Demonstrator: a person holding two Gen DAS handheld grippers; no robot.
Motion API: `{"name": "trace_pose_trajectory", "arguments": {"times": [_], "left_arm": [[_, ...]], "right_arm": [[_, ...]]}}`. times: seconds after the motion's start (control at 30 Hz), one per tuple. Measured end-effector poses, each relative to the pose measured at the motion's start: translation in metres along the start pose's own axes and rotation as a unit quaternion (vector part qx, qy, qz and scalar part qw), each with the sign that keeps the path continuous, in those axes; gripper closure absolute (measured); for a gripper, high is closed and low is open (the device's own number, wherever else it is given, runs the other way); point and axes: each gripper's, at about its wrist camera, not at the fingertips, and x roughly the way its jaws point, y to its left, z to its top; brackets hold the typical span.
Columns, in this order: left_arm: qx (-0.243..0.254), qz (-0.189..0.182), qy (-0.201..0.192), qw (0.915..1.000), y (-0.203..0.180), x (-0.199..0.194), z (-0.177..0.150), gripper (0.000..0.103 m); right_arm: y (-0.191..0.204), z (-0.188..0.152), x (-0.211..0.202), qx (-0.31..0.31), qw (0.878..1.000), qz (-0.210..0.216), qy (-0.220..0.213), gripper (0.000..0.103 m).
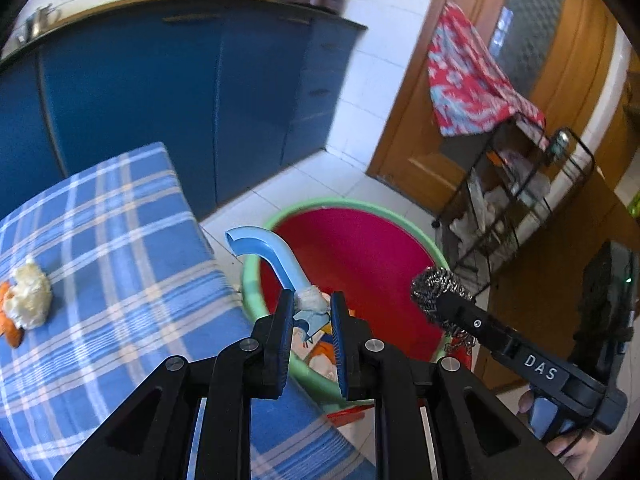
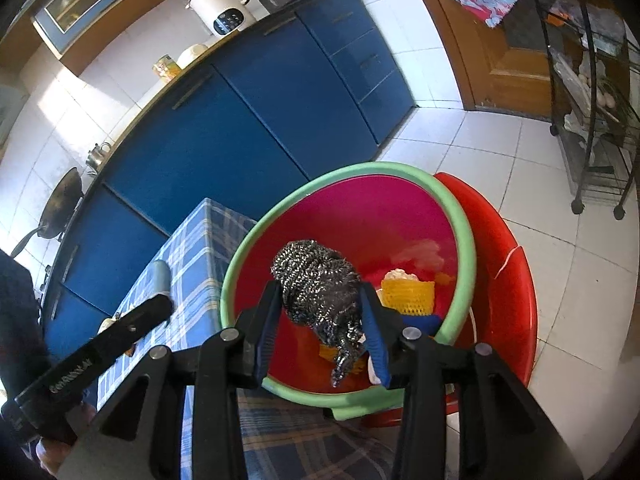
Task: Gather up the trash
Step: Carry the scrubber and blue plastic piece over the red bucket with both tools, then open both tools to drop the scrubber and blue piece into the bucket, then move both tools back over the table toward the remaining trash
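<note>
Between the pads of your left hand-held gripper (image 1: pixel 311 304) sits a light blue curved plastic piece (image 1: pixel 267 255), pinched near its lower end, where a whitish wad clings to it; the jaws stand narrowly apart, closed onto it. The hooked end rises up and to the left, over the near rim of the basin (image 1: pixel 256 280). Your right hand-held gripper (image 2: pixel 320 300) is clamped on a steel wool scrubber (image 2: pixel 316 284), jaws pressed against both its sides, a loose strand trailing down between them. It hangs over the inside of the basin (image 2: pixel 348 170), above the trash already lying there.

Basin: pink inside, green rim, set in a red tub (image 2: pixel 508 260) on the tiled floor (image 2: pixel 500 144), just beside the bench edge. On its bottom, a yellow knitted scrap (image 2: pixel 408 294) with something white above it, blue material beside it. From the left wrist view, printed paper shows in the basin behind the jaws.

Bench (image 1: pixel 120 240): blue plaid cloth. On it, well left of your left gripper, a cream-coloured lump (image 1: pixel 30 296) touching orange peel (image 1: pixel 10 330).

Further out: blue cabinets (image 2: pixel 248 120), a white kettle (image 2: pixel 222 8) on their top, a wire rack (image 2: pixel 592 92) near a wooden door.
</note>
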Motion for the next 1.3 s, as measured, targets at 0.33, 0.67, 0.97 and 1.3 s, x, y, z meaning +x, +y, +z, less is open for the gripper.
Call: {"name": "trace_pose_trajectory", "arguments": {"times": [0.33,0.67,0.97,1.3], "left_arm": [[0.009,0.008,0.006,0.9999,-0.008,0.010,-0.001,0.065],[-0.014,0.017,-0.003,0.9998,0.002,-0.005,-0.005,0.065],[-0.046,0.046,-0.027,0.9975,0.031,-0.036,-0.009,0.065],[-0.086,0.092,-0.061,0.9901,0.077,-0.076,-0.015,0.063]], "right_arm": [[-0.009,0.002,-0.012,0.001,1.000,-0.005,-0.020,0.051],[-0.004,0.000,-0.023,0.000,1.000,0.003,-0.027,0.051],[0.029,0.000,-0.033,-0.034,0.999,0.025,-0.034,0.051],[0.082,-0.003,-0.037,-0.092,0.994,0.056,-0.029,0.051]]}}
